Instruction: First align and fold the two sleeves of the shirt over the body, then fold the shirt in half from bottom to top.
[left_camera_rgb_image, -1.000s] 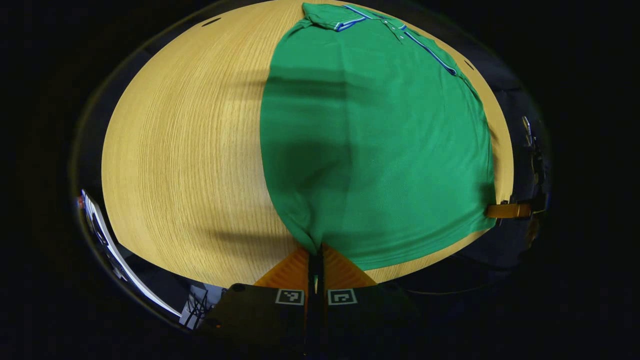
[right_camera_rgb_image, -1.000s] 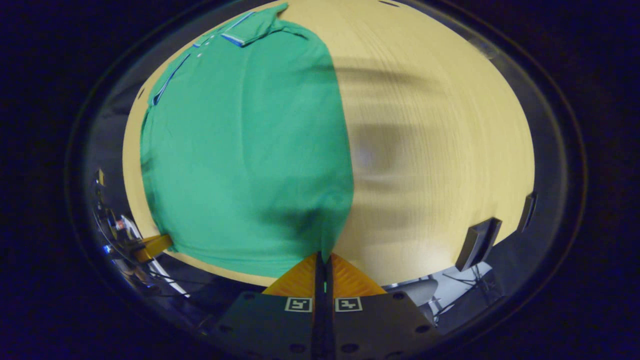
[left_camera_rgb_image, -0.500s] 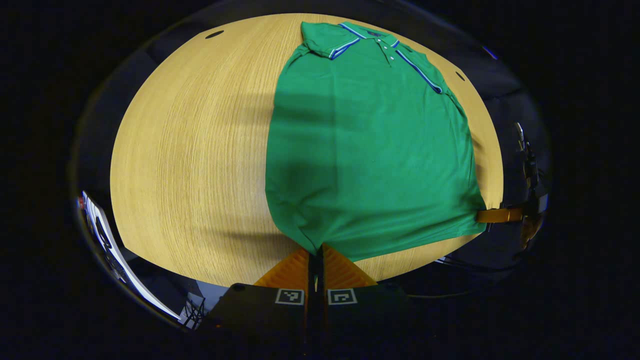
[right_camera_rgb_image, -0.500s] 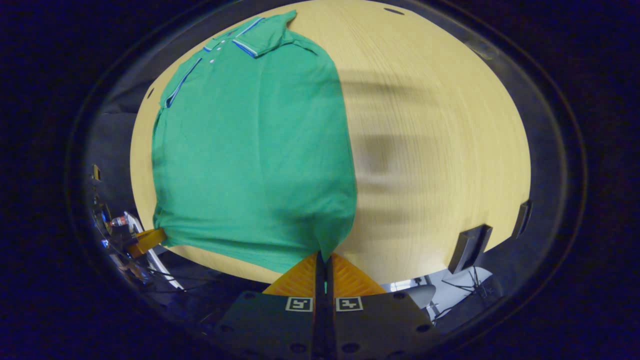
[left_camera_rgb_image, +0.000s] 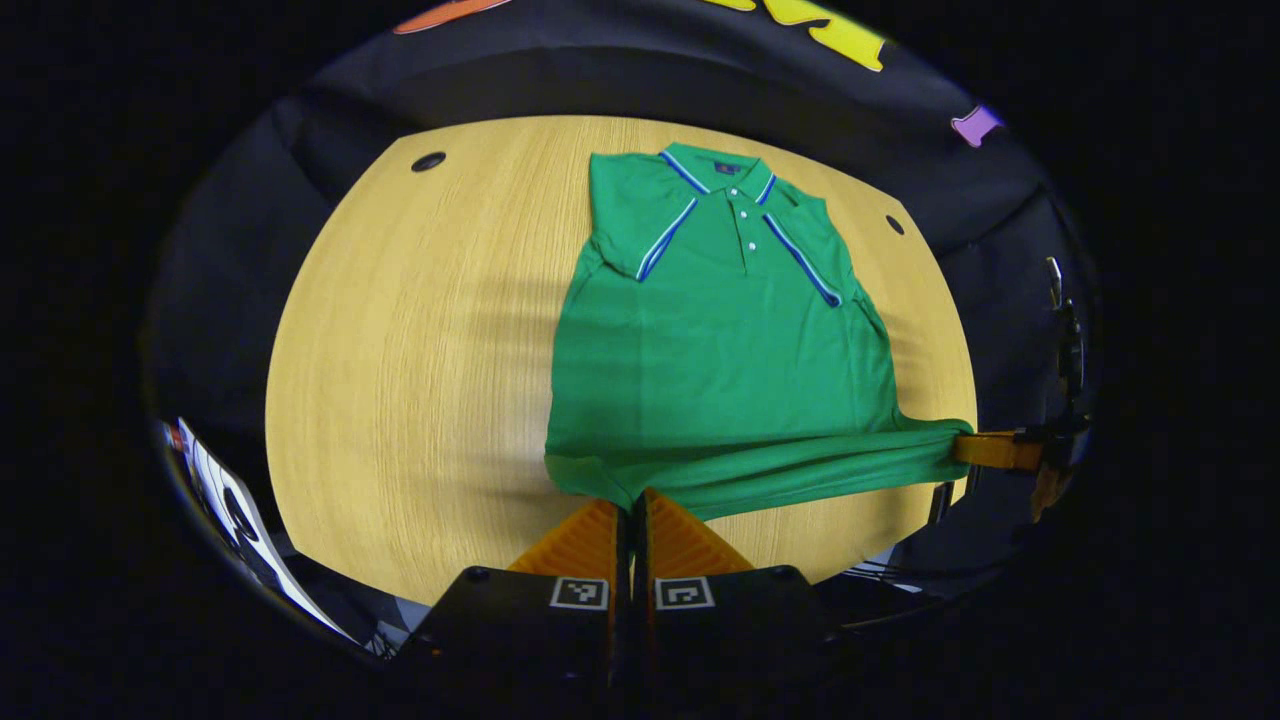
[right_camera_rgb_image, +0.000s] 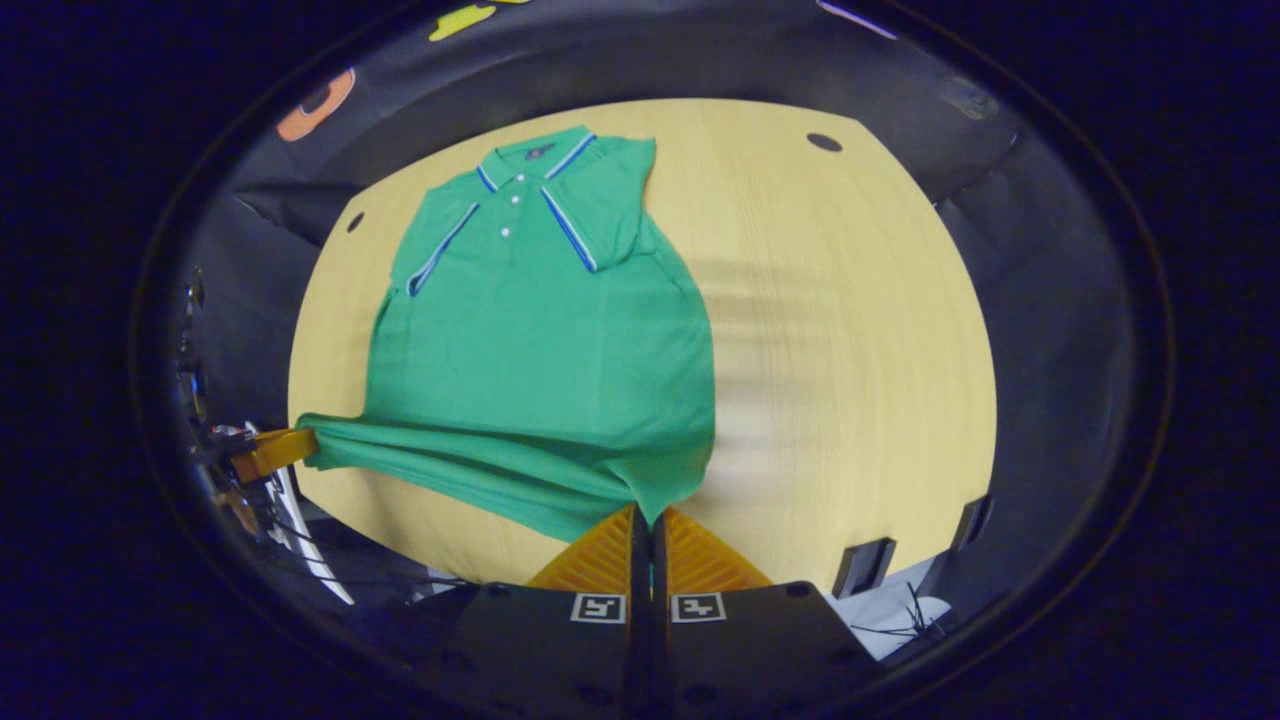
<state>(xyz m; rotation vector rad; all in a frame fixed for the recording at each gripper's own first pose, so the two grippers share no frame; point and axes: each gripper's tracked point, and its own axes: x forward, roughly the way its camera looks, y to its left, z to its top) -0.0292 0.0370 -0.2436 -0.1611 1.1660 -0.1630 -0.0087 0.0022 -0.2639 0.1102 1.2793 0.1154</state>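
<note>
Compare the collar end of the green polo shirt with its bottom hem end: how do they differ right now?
The collar end lies flat on the wooden table; the bottom hem is lifted and stretched taut. The collar end is untouched; the hem is pinched at each corner by the left gripper and right gripper. The collar end has blue-white trim; the hem is plain. Both are one green shirt.
</note>
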